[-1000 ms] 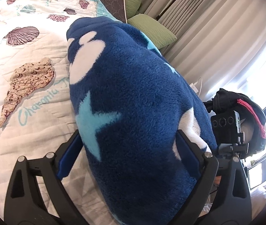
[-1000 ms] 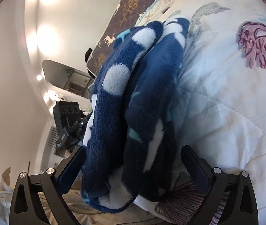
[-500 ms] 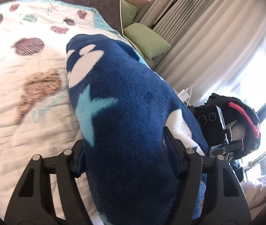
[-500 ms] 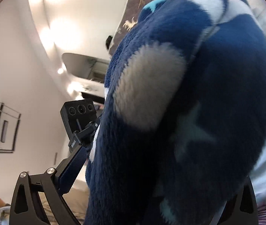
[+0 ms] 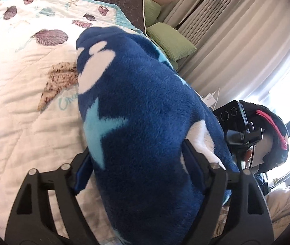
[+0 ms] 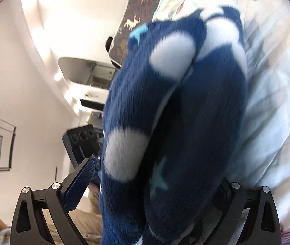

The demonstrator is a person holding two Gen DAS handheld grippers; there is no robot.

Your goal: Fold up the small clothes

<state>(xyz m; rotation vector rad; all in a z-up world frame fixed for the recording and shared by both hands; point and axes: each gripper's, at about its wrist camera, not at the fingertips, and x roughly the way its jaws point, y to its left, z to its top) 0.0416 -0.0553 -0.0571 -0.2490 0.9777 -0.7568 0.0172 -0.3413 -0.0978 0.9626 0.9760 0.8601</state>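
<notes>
A thick dark blue fleece garment (image 5: 145, 112) with white spots and light blue stars fills the left wrist view, bunched in a long roll above the quilt. My left gripper (image 5: 136, 169) is shut on its near end, both pads pressed into the fleece. The same garment (image 6: 175, 122) fills the right wrist view, folded double. My right gripper (image 6: 155, 183) has the fleece between its fingers; the left finger (image 6: 79, 181) stands apart from the cloth and the right finger is mostly hidden behind it.
A white quilt with seashell prints (image 5: 22, 81) covers the bed under the garment. Green pillows (image 5: 171, 40), a floor lamp and grey curtains stand beyond the bed. The other gripper's camera (image 5: 232, 120) is close at the right.
Both grippers closed in on the fleece and lifted it, so it now fills both views. The left jaws narrowed onto the cloth. The right view shifted and the garment swung closer.
</notes>
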